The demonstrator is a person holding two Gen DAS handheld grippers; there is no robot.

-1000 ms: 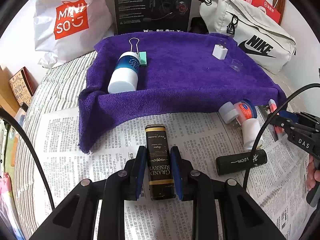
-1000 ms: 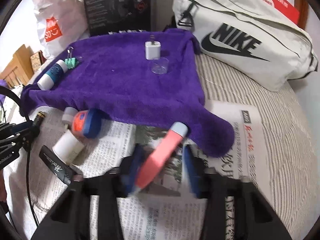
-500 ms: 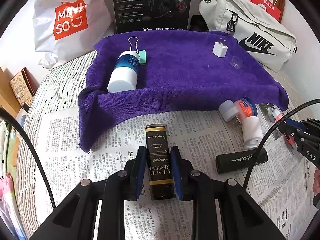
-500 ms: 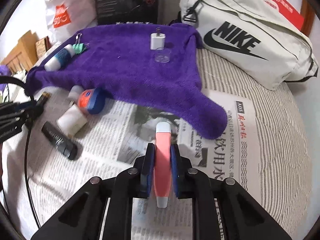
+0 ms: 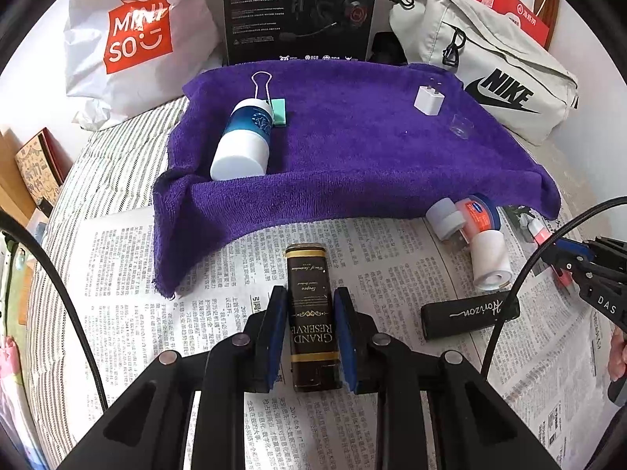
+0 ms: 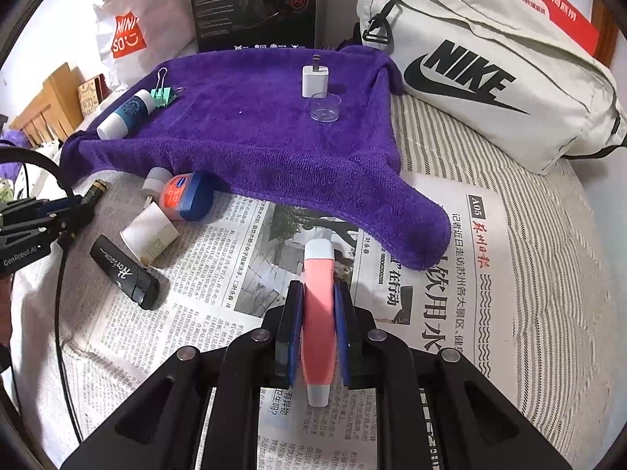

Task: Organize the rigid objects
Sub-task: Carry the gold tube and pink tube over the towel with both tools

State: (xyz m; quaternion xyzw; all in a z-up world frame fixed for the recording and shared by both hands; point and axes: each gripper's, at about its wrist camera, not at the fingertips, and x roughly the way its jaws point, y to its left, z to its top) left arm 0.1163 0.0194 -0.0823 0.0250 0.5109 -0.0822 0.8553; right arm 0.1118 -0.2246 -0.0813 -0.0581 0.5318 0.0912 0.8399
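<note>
Grippers clamp two items over newspaper (image 6: 219, 305): left gripper (image 5: 309, 337) holds a dark rectangular "Grand Reserve" tin (image 5: 311, 317), right gripper (image 6: 318, 333) a pink white-capped tube (image 6: 319, 333). On the purple towel (image 6: 254, 137) stands a clear plastic cup (image 6: 324, 107), nothing visible inside.

Bright, sharp pics w/ fisheye-warped, dark edges.

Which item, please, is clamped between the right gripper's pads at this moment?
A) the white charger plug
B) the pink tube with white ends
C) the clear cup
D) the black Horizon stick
B: in the right wrist view the right gripper has both blue pads pressed against the pink tube, above the newspaper.
</note>
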